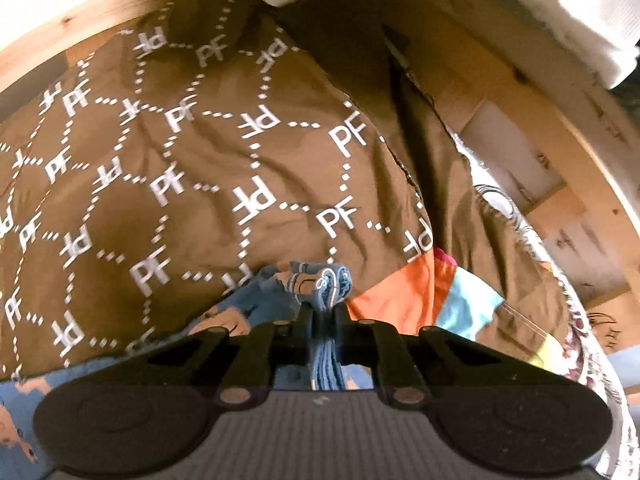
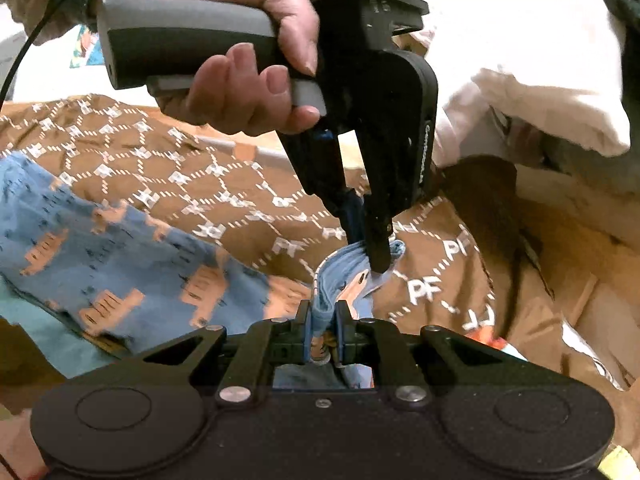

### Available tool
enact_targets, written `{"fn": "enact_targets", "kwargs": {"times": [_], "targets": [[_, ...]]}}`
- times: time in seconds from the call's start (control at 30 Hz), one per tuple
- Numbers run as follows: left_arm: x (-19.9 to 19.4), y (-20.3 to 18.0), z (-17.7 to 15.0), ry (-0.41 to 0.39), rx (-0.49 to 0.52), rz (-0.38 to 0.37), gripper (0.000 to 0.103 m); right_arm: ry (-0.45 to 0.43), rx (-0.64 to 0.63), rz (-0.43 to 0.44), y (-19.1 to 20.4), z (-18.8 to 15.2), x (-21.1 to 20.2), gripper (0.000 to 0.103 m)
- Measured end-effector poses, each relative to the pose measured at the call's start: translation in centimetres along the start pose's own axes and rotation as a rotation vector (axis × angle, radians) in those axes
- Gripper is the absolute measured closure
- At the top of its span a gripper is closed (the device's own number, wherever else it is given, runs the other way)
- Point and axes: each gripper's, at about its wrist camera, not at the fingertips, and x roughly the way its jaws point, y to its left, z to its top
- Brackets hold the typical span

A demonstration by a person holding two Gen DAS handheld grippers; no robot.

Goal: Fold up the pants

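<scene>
The pants [image 2: 120, 264] are light blue with orange figures. They lie on a brown "PF"-patterned bedspread [image 2: 240, 200], stretching to the left in the right wrist view. My right gripper [image 2: 322, 312] is shut on a bunched edge of the pants. My left gripper [image 2: 370, 248] shows from the side just beyond it, held by a hand, and is shut on the same bunched edge. In the left wrist view my left gripper [image 1: 322, 316] pinches a gathered wad of the pants [image 1: 276, 296].
The brown bedspread [image 1: 180, 140] covers most of the bed. A white pillow [image 2: 520, 60] lies at the right. A wooden bed frame [image 1: 520, 100] runs along the far side. An orange and light blue cloth [image 1: 420, 300] lies to the right of the left gripper.
</scene>
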Motion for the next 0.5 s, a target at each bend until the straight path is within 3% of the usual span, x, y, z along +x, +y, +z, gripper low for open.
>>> {"fn": "enact_targets", "kwargs": {"times": [0.17, 0.27, 0.37, 0.5], "targets": [[-3.3, 3.5, -2.2, -0.028, -0.039, -0.042, 0.091, -0.032, -0.021, 0.045, 3.2, 2.3, -0.8, 0.091], [-5.3, 6.5, -4.7, -0.094, -0.048, -0.096, 0.091, -0.034, -0.031, 0.087, 5.2, 3.7, -0.9, 0.091], [-5.8, 9.7, -7.6, -0.136, -0.077, -0.112, 0.092, 0.011, -0.052, 0.137, 7.4, 4.4, -0.1, 0.091], [-4.6, 14.9, -11.1, -0.121, -0.182, -0.13, 0.092, 0.086, -0.065, 0.21, 11.0, 4.5, 1.2, 0.091]]}}
